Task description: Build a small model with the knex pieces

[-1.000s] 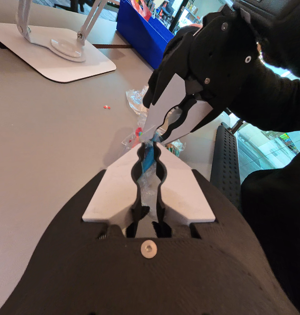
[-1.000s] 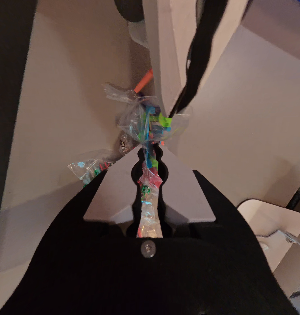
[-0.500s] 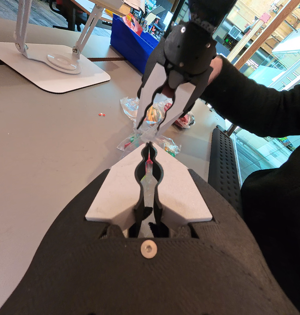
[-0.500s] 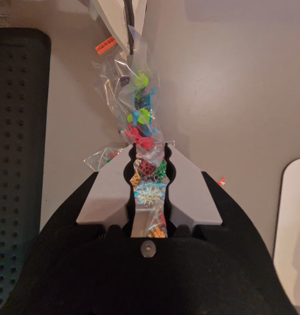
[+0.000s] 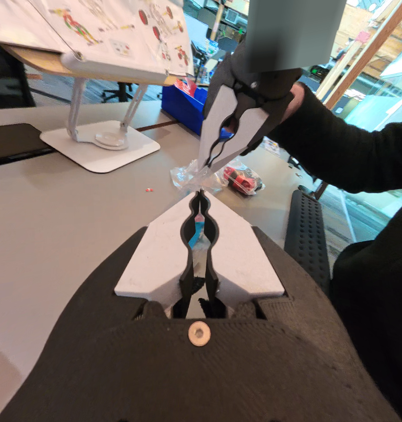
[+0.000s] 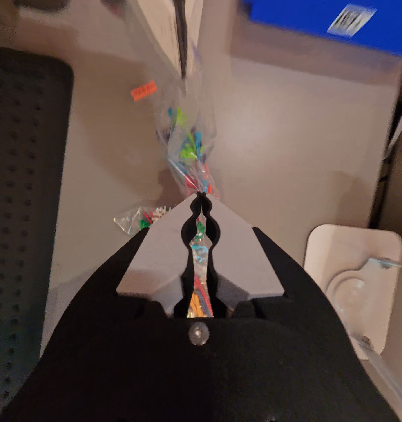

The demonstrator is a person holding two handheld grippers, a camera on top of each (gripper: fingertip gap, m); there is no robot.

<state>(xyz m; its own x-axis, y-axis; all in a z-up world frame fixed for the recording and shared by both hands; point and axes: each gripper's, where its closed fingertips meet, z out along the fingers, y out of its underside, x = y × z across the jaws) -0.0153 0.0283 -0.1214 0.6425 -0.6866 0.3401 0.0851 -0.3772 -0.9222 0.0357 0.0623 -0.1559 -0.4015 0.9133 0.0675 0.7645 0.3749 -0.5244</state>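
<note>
- we see the left gripper (image 5: 200,193) clamped at its tips on one end of a clear plastic bag (image 6: 191,150) of small coloured parts.
- the right gripper (image 6: 201,194) is pinched tight on the opposite end; the bag hangs stretched between the two, above the desk (image 5: 58,217).
- we judge the two-ended hold keeps the film taut and the parts off the desk; which end is the mouth, we cannot tell.
- in the left wrist view the right gripper (image 5: 207,165) comes down from above, in a black-sleeved hand (image 5: 296,96), only crumpled film showing at its tips.
- the right wrist view looks down the bag and shows what the left misses: green, blue and red parts inside.
- also only there: a second bag (image 6: 140,220) lying on the desk just beside the gripper, and an orange piece (image 6: 143,90) apart on the desk.
- left wrist view alone shows a bag of red and black parts (image 5: 242,179) on the desk behind, a white stand (image 5: 99,146) carrying an open printed booklet (image 5: 104,34), and a tiny red bit (image 5: 149,189).
- blue bin (image 5: 184,107) and black dotted mat (image 5: 305,233) appear in both views.
- right wrist view is motion-blurred.
</note>
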